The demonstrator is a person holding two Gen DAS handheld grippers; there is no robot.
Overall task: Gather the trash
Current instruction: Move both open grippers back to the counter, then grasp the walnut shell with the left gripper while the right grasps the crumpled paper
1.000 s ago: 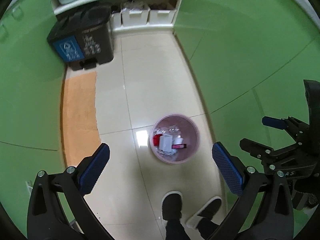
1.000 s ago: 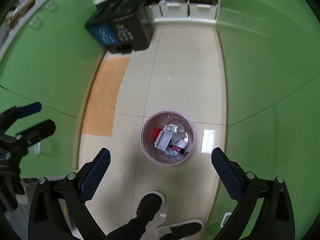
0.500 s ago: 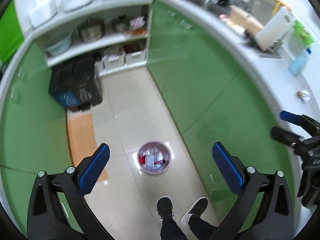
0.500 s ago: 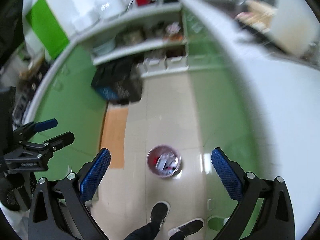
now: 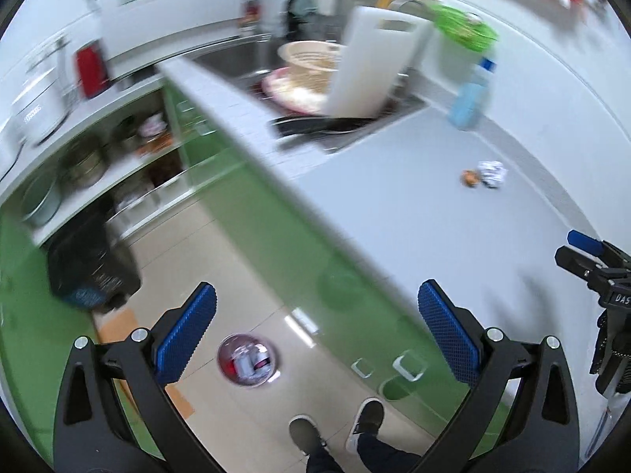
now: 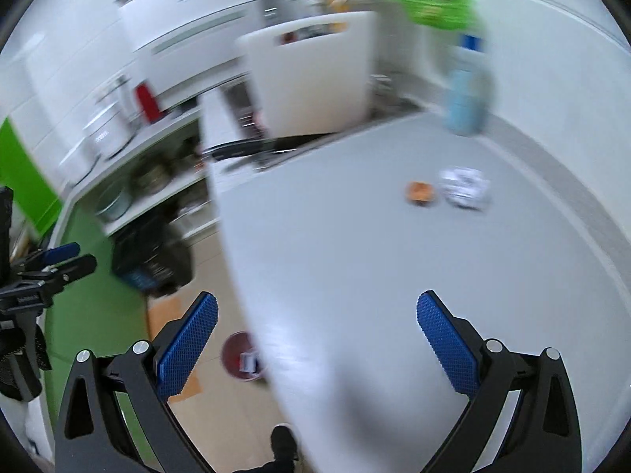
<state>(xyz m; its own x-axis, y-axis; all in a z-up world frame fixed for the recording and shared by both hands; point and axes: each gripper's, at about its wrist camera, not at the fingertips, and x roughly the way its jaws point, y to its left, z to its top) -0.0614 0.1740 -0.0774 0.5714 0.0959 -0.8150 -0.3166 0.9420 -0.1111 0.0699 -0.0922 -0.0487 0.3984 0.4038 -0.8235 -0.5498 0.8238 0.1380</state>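
Observation:
A crumpled white wrapper [image 5: 491, 172] and a small orange scrap [image 5: 469, 177] lie on the grey countertop [image 5: 394, 205]; both also show in the right wrist view, the wrapper [image 6: 464, 193] beside the scrap [image 6: 420, 193]. A pink trash bin [image 5: 249, 363] holding several pieces of trash stands on the floor below; the right wrist view shows it [image 6: 241, 358] partly hidden by the counter edge. My left gripper [image 5: 315, 339] is open and empty above the floor. My right gripper [image 6: 315, 339] is open and empty above the counter.
A sink [image 5: 315, 90] with bowls and a white cutting board [image 5: 370, 67] sits at the counter's far end, a blue bottle [image 5: 471, 98] beside it. A black bin [image 5: 90, 272] and shelves stand by green cabinets [image 5: 276, 236]. The person's feet [image 5: 335, 429] are below.
Both grippers have risen from over the floor bin to counter height and tilted up. The countertop with the wrapper and scrap has come into view. Both stay open.

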